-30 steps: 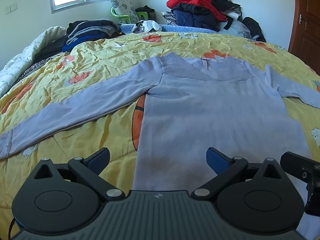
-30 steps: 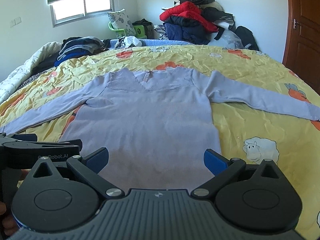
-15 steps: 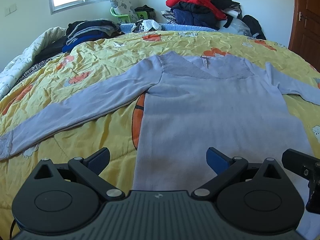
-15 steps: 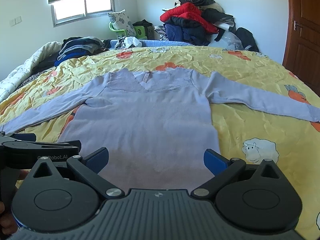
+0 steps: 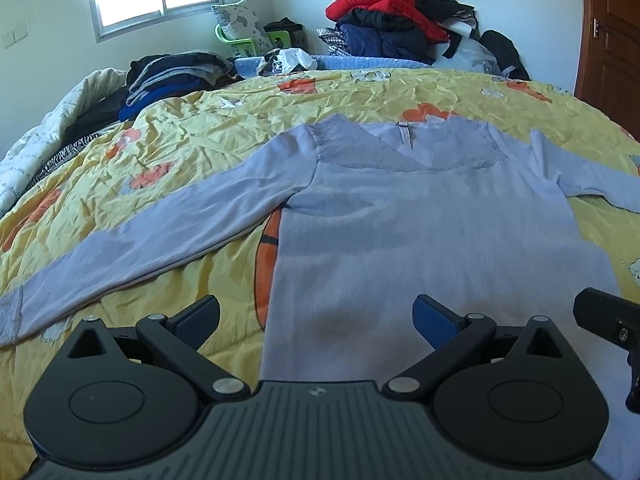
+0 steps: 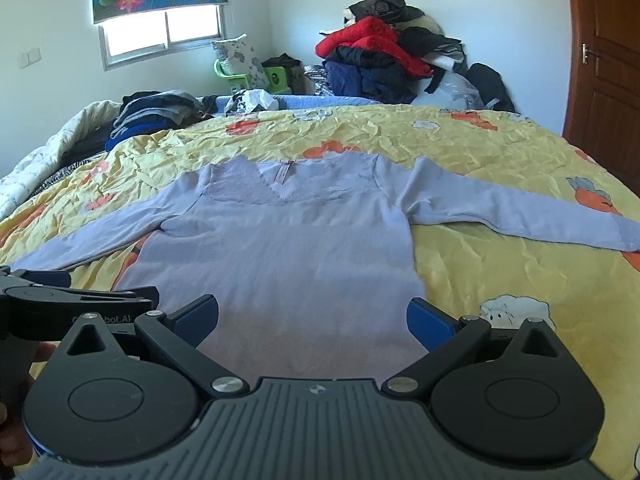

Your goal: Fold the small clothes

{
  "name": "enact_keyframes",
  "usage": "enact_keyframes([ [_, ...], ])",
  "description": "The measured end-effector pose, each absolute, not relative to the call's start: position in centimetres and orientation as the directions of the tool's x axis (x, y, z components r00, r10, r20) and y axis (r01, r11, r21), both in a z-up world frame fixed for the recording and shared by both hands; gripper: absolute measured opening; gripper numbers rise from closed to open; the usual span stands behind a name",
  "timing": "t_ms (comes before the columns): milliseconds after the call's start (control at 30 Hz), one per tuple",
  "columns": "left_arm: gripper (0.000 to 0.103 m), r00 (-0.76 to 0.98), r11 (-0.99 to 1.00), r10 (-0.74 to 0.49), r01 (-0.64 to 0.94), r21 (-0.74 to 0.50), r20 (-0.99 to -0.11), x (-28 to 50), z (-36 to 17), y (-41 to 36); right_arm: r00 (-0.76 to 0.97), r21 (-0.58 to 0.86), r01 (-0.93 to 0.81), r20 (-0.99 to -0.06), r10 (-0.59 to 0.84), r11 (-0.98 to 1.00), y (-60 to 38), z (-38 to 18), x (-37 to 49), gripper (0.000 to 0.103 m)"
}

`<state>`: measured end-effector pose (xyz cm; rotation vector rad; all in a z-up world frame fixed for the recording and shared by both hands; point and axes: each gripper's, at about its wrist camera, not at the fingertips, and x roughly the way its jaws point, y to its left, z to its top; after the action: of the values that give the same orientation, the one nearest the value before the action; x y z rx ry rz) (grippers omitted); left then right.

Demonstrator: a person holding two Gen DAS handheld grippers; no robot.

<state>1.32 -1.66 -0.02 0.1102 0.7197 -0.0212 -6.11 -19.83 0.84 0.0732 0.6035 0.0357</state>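
Yellow bedding with orange and white cartoon prints covers the bed (image 5: 168, 148) that serves as the work surface in a sunlit bedroom.

Nearest, both tongs hang just above the lower hem, empty. The left gripper (image 5: 316, 316) has its blue pads spread wide over the hem's left half; the right gripper (image 6: 312, 314) is equally wide apart over the right half.

The task's thing, a lilac long-sleeved sweater (image 6: 280, 248), lies flat and face up, hem toward the cameras, V-neck at twelve o'clock. In the left view one sleeve (image 5: 132, 248) runs out toward nine o'clock; in the right view the other sleeve (image 6: 520, 212) reaches toward three o'clock.

No fold looks begun. A sensible start, I judge, is bringing each sleeve across the chest: pinch near the cuff, lift only enough to clear the body, lay it straight, and smooth before folding hem to collar. Knit stretches, so avoid dragging it over the wrinkled cover.

Writing: the neighbouring tool in the right view reads partly "bot.AI" (image 6: 116, 319). A neck tag (image 6: 282, 172) is too small to read.

Farthest, a clothes pile (image 6: 384, 64) sits at one o'clock, a window (image 6: 164, 32) at eleven.
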Motion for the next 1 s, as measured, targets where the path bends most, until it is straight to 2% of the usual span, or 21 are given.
enact_keyframes([
  [433,0.103,0.746,0.993,-0.013,0.090,0.082,-0.666,3.9,-0.5,-3.0,0.829,0.169,-0.025,-0.547,0.115,0.985,-22.4,0.5,-3.8,0.102],
  [600,0.103,0.742,0.991,-0.063,0.125,0.045,-0.668,4.5,-0.2,-3.7,0.850,0.129,0.022,-0.524,0.049,0.991,-25.4,0.1,-2.7,0.101],
  [733,0.103,0.738,0.986,-0.087,0.159,0.047,-0.669,4.8,-0.1,-4.5,0.846,0.234,0.174,-0.532,-0.024,0.957,-31.6,-0.6,-1.5,0.101],
  [867,0.103,0.743,0.984,-0.086,0.169,0.062,-0.663,5.1,0.0,-4.8,0.847,0.387,0.382,-0.510,-0.150,0.839,-39.7,-1.7,-1.7,0.102],
  [1000,0.103,0.732,0.983,-0.092,0.175,0.056,-0.675,5.8,-0.1,-5.1,0.830,0.484,0.502,-0.503,-0.242,0.717,-46.2,-3.7,-2.3,0.099],
])
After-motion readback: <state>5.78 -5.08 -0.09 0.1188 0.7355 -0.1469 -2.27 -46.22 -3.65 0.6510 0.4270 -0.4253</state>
